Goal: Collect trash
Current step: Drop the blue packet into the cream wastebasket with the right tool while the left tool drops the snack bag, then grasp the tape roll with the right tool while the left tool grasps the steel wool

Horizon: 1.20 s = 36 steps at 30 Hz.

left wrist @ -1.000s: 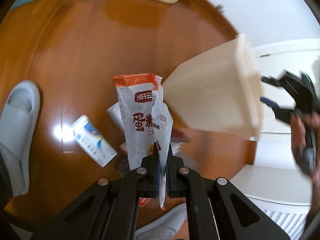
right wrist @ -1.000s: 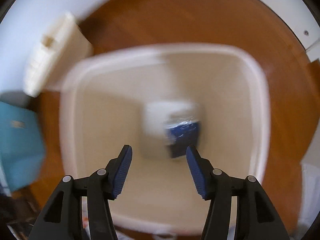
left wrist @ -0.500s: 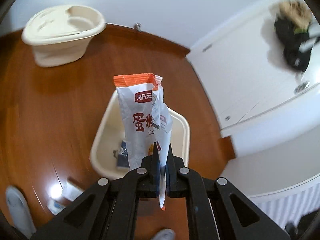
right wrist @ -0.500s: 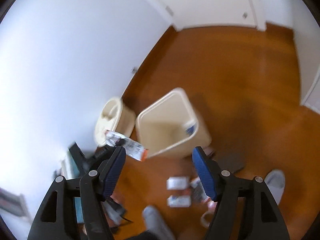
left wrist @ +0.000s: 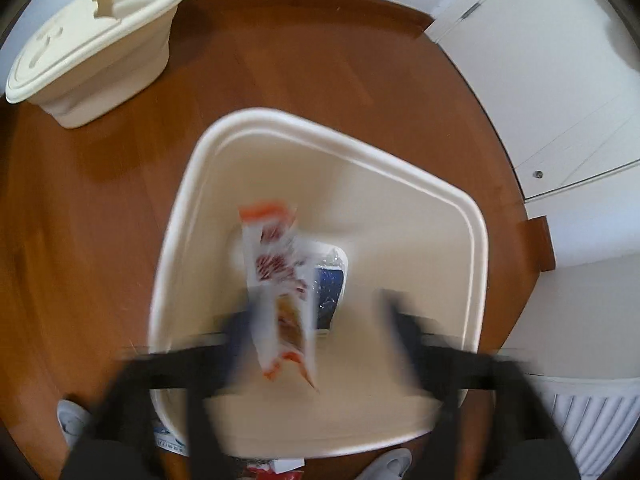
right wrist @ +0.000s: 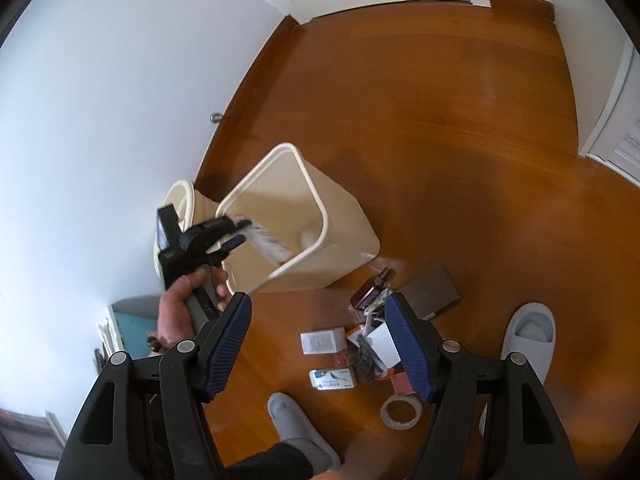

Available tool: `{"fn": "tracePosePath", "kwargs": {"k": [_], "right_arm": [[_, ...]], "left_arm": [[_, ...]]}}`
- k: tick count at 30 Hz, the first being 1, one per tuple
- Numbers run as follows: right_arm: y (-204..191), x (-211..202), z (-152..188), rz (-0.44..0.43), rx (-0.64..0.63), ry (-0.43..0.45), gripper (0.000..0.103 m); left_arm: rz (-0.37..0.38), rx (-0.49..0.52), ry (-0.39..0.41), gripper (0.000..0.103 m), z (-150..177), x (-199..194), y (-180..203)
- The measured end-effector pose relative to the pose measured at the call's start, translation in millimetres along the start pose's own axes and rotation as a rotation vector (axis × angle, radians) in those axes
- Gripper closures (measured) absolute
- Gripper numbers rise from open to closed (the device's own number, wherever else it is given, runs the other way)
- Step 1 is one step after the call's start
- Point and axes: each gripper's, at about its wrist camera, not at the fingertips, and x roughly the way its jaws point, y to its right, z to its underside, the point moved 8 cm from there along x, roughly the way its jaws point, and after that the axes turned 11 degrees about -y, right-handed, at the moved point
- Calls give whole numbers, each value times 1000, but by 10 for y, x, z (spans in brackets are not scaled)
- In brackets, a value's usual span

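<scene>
The cream trash bin (left wrist: pixel 478 240) stands open on the wooden floor, right under my left gripper (left wrist: pixel 316 328). Its blurred jaws are opening wide. The orange-and-white snack wrapper (left wrist: pixel 276 280) hangs loose between them, touched by neither pad, above the bin's inside. A blue-and-white packet (left wrist: pixel 330 288) lies at the bottom. In the right wrist view the left gripper (right wrist: pixel 234 232) is at the bin's rim (right wrist: pixel 312 188) with the wrapper (right wrist: pixel 268 246) slanting into it. My right gripper (right wrist: pixel 317 299) is open and empty, high above a pile of trash on the floor.
The pile holds a white box (right wrist: pixel 322 340), a blue-and-white carton (right wrist: pixel 332 378), a tape roll (right wrist: pixel 400 410), a brown bottle (right wrist: pixel 372 290) and a dark flat piece (right wrist: pixel 434 292). Two grey slippers (right wrist: pixel 528 332) flank it. A cream lidded tub (left wrist: pixel 92 48) stands by the wall.
My left gripper swung over the bin and its jaws sprang apart, letting go of the wrapper. The right gripper rose away from the bin and opened a little wider.
</scene>
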Motion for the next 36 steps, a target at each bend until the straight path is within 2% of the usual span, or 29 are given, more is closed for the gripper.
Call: {"fn": "tracePosePath", "kwargs": {"k": [3, 5, 8, 9, 12, 15, 16, 19, 21, 23, 25, 26, 31, 34, 36], "right_arm": [[-56, 173, 73, 8, 10, -15, 31], [-21, 260, 67, 29, 2, -12, 31], [-11, 417, 123, 80, -23, -37, 31], [10, 530, 177, 102, -26, -60, 31], [90, 969, 382, 166, -45, -179, 31], [131, 1429, 678, 281, -138, -303, 31], [137, 1579, 782, 329, -192, -339, 31], [198, 1941, 1040, 413, -316, -411, 31], [400, 2250, 1267, 476, -348, -483, 31], [661, 2492, 1460, 554, -353, -535, 31], [894, 2653, 1616, 623, -369, -580, 31], [961, 2696, 1681, 632, -374, -592, 31], [1224, 3033, 2076, 596, -398, -593, 31], [1400, 3266, 2286, 584, -322, -567, 35], [1544, 3417, 2462, 606, -290, -564, 39]], "left_arm": [[36, -6, 19, 7, 49, -264, -74], [64, 5, 69, 7, 178, -560, -160], [99, -3, 150, 7, 513, -940, -325], [105, -27, 171, 7, 731, -1034, -471], [78, -134, 180, 6, 1251, -971, -953], [10, -281, 116, 6, 1829, -639, -1466], [0, -341, 72, 6, 2138, -424, -1642], [-94, -371, -35, 6, 2801, 120, -1838], [-119, -374, -111, 6, 3138, 404, -1922], [-133, -387, -219, 6, 3514, 756, -1947], [-105, -399, -272, 6, 3710, 960, -1939], [-111, -407, -275, 6, 3732, 973, -1966], [-113, -538, -264, 6, 3742, 1042, -2223], [-120, -510, -241, 6, 3587, 1048, -2256], [-140, -467, -225, 6, 3539, 1084, -2271]]}}
